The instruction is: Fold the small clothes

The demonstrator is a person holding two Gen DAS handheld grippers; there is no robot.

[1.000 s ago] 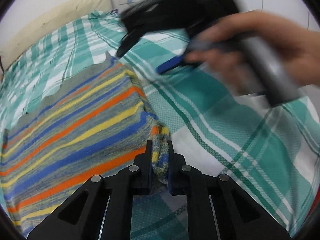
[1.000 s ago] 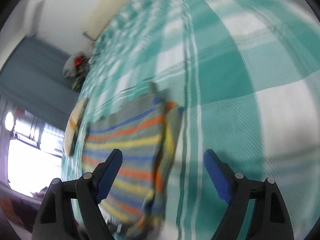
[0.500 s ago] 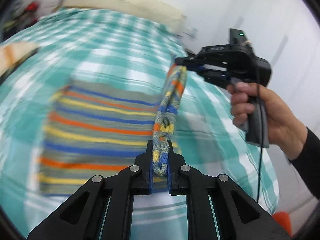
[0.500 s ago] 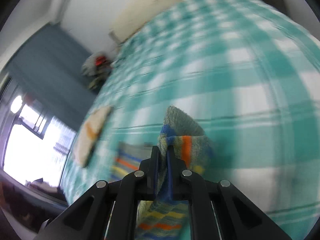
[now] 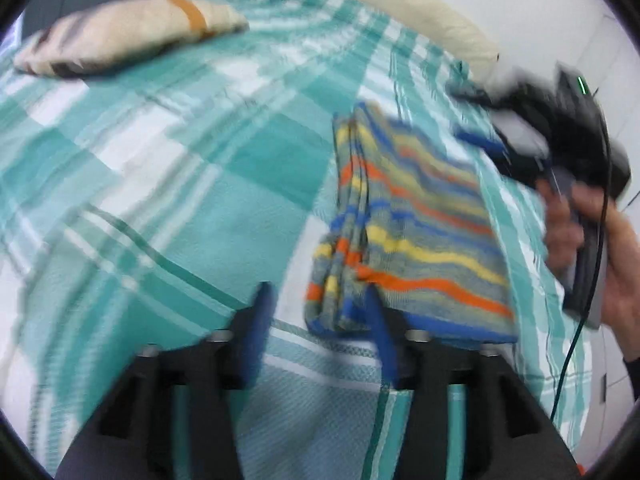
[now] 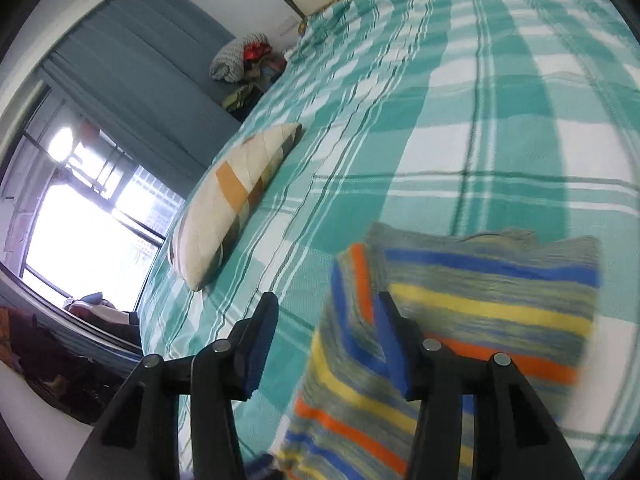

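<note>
A small knit garment (image 5: 416, 232) with blue, yellow, orange and grey stripes lies folded over on the teal plaid bed sheet (image 5: 180, 184). My left gripper (image 5: 320, 336) is open and empty, just at the garment's near left edge. My right gripper (image 6: 324, 340) is open and empty too, with its right finger (image 6: 390, 344) beside the fold of the garment (image 6: 480, 308). In the left wrist view the right gripper (image 5: 484, 140) shows blurred at the garment's far right corner, held by a hand.
A beige patchwork pillow (image 6: 236, 196) lies on the bed to the left, and shows in the left wrist view (image 5: 132, 36). A pile of clothes (image 6: 244, 64) sits at the bed's far end by a grey curtain (image 6: 140, 80). A window (image 6: 80, 216) is at left.
Both grippers held the garment's edge half a second ago. They have carried it over, folded it and let go. Both now stand open and the garment lies folded on the sheet.
</note>
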